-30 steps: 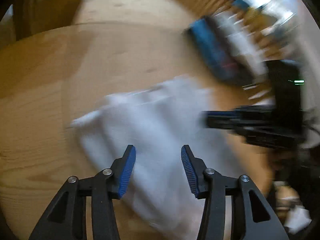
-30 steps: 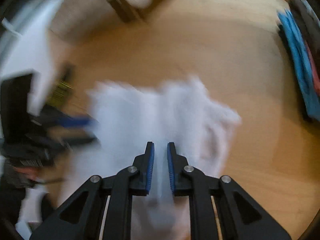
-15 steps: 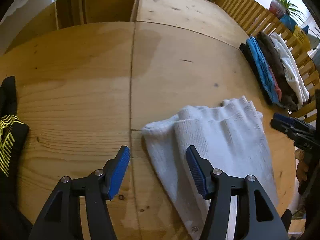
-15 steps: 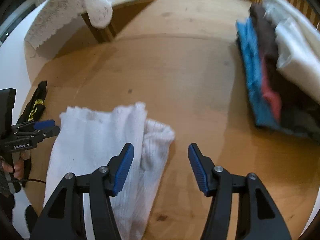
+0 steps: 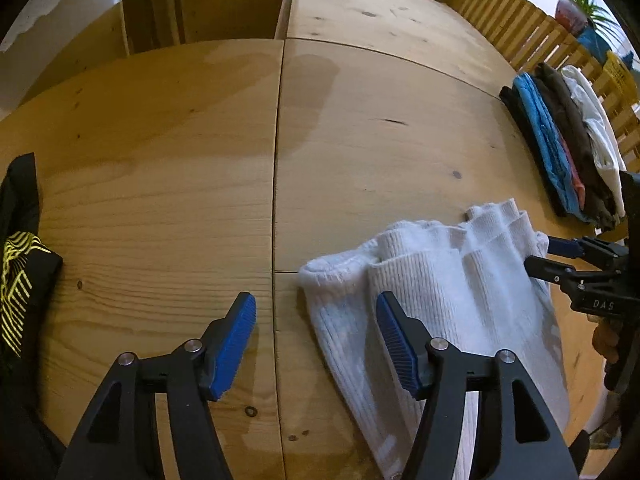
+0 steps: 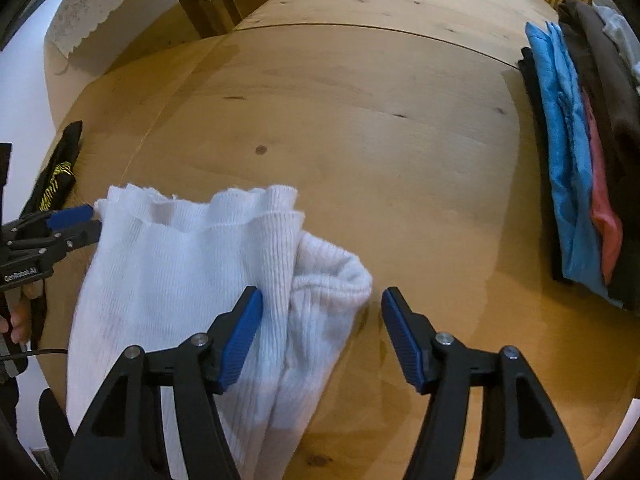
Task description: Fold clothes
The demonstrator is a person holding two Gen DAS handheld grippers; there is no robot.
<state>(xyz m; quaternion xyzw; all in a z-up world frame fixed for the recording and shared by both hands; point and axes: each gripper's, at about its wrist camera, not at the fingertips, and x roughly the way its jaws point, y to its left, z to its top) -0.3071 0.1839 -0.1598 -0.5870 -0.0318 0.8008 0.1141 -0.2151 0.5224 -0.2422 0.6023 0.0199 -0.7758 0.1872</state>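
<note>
A white ribbed knit garment [image 6: 192,272] lies partly folded on a round pale wooden table [image 5: 180,168], its frayed upper edge turned away from the cameras and a rounded, bunched fold at one side; its lower part runs out of frame toward the table's near edge. In the right wrist view the right gripper [image 6: 320,324] hovers over that bunched fold with its blue-padded jaws spread wide and nothing between them, one pad over the cloth, the other over bare wood. In the left wrist view the left gripper [image 5: 316,336] is likewise spread wide and empty, one pad above the garment's side, the other above the table beside a seam between two boards.

Each camera catches the other tool at the far side of the garment: the right gripper [image 5: 560,258] reaches in from the edge of the left view, its tips at the cloth's edge, and the left gripper [image 6: 76,222] shows at the edge of the right view, close to the frayed corner; whether they touch the fabric cannot be told.

A stack of folded clothes [image 6: 576,168] in blue, red, dark brown and white sits at the table's far rim, well apart from the garment. A black cloth with yellow stripes [image 5: 16,264] lies at the opposite rim.
</note>
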